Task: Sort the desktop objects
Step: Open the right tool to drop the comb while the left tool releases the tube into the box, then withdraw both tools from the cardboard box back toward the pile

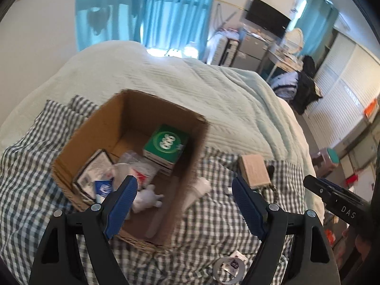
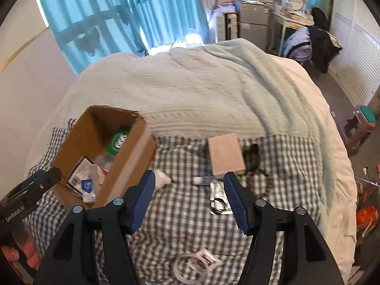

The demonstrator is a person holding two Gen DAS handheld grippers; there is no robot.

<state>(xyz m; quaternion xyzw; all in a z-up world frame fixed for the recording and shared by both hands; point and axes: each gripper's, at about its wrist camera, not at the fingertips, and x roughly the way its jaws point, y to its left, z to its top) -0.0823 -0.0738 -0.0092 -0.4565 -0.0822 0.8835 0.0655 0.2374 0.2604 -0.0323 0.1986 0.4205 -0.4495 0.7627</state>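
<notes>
An open cardboard box [image 1: 99, 128] [image 2: 133, 142] sits on a checked cloth [image 1: 213, 228] [image 2: 180, 216] on a bed. Inside lie a green box [image 1: 166, 143], a dark-framed packet [image 1: 91, 173], clear wrappers and a small white figure [image 1: 147, 198]. My left gripper [image 1: 184, 187] is open and empty above the box's near right corner. My right gripper [image 2: 188, 181] is open and empty over the cloth. Loose on the cloth are a pink-brown block [image 2: 225, 153] [image 1: 254, 169], a white tube [image 2: 161, 178] [image 1: 198, 191], a small bottle [image 2: 201, 180], a cable packet [image 2: 219, 198], a tape ring [image 2: 190, 269] [image 1: 229, 269] and a dark bracelet [image 2: 258, 180].
A pale green blanket [image 2: 213, 85] covers the bed beyond the cloth. Blue curtains [image 2: 114, 11] hang behind. A desk, chair with dark clothes [image 2: 320, 45] and a stool [image 2: 358, 130] stand at the right, beyond the bed's edge.
</notes>
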